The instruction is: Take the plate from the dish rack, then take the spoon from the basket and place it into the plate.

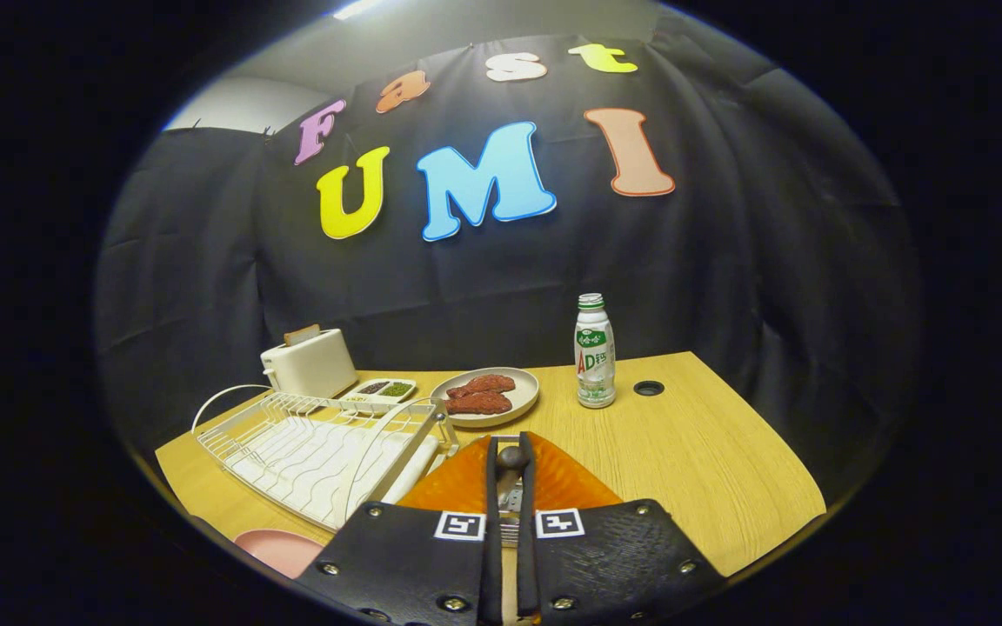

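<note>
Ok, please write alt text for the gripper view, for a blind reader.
The gripper is shut on a spoon above a wooden table, beside a dish rack and a pink plate. Beyond stand a toaster, a plate of meat and a bottle.

Spoon (511,462) pinched between the fingers (491,487)

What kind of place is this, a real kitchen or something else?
Probably a staged kitchen tabletop in a recording booth, not a real kitchen: a toaster, a dish rack and a plate of meat stand on a wooden table before a black cloth wall. The gripper looks shut on a dark handle.
</note>
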`<state>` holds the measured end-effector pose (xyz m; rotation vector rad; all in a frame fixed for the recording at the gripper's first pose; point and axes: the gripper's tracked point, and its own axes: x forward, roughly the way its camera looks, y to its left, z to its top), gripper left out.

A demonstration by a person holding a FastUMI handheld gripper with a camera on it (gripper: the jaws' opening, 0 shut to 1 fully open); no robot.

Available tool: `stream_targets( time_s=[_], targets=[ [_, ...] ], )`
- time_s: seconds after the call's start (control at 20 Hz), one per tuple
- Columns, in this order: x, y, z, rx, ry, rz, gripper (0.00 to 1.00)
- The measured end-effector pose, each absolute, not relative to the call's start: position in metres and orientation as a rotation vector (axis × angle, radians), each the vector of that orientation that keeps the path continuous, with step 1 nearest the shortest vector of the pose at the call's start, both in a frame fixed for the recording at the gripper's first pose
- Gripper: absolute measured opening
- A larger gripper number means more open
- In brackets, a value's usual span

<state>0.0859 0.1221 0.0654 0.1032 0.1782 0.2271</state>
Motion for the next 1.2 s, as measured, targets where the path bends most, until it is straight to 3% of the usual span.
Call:
stream_targets(
  time_s=[0.6,1.2],
  targets=[
    [0.093,0.116,0.092,0.076,0.233,0.157,0.07],
    [0.076,0.117,0.178,0.002,0.144,0.112,0.06]
  ],
)
